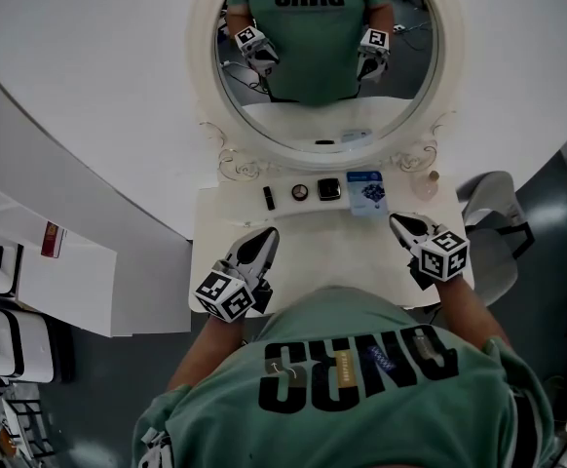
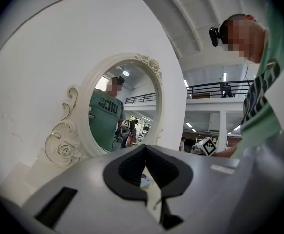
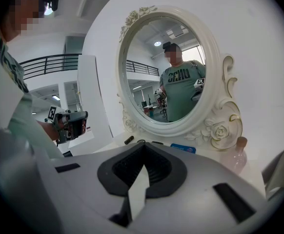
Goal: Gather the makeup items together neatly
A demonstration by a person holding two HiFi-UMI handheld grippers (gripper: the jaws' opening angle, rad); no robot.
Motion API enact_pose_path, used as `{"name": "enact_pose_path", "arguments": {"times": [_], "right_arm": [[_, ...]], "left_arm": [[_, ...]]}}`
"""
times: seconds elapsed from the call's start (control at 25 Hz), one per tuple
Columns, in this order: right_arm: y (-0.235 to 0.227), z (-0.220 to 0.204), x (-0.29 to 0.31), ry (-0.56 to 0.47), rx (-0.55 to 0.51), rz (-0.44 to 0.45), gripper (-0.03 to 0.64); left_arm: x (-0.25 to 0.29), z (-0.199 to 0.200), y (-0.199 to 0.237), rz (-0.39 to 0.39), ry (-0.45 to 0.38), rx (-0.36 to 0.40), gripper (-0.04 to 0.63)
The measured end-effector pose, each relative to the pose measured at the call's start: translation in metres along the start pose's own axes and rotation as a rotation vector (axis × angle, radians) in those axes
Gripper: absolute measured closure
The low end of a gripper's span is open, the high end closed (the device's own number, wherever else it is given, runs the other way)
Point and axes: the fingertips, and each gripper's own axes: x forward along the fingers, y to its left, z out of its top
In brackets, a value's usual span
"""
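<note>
You face a white wall [image 1: 89,86]; a white table [image 1: 225,232] carries the round mirror [image 1: 202,66]. Before the mirror, your left gripper [image 1: 267,234] and right gripper [image 1: 398,221] hover closed and empty. Under the mirror lie a blue packet [image 1: 366,192], square case [image 1: 329,189], round compact [image 1: 300,192] and dark tube [image 1: 269,198] in a row.

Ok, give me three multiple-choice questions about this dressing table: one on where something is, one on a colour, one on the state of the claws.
1. The blue packet lies:
A) at the row's left end
B) just right of the square black case
C) on the floor

2. The mirror frame is:
A) black
B) red
C) cream white

3. The left claw and right claw are:
A) both shut and empty
B) both holding items
C) both wide open

Answers:
1. B, the packet sits beside the case.
2. C, the frame is pale in every view.
3. A, each claw's jaws meet with nothing between them.
</note>
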Motion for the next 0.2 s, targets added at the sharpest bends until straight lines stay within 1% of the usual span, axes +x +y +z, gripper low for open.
{"name": "enact_pose_path", "arguments": {"times": [0.2], "right_arm": [[-0.0011, -0.0034, -0.0034, -0.005, 0.001, 0.0, 0.624]], "left_arm": [[0.0001, -0.0023, -0.0046, -0.004, -0.003, 0.003, 0.588]]}}
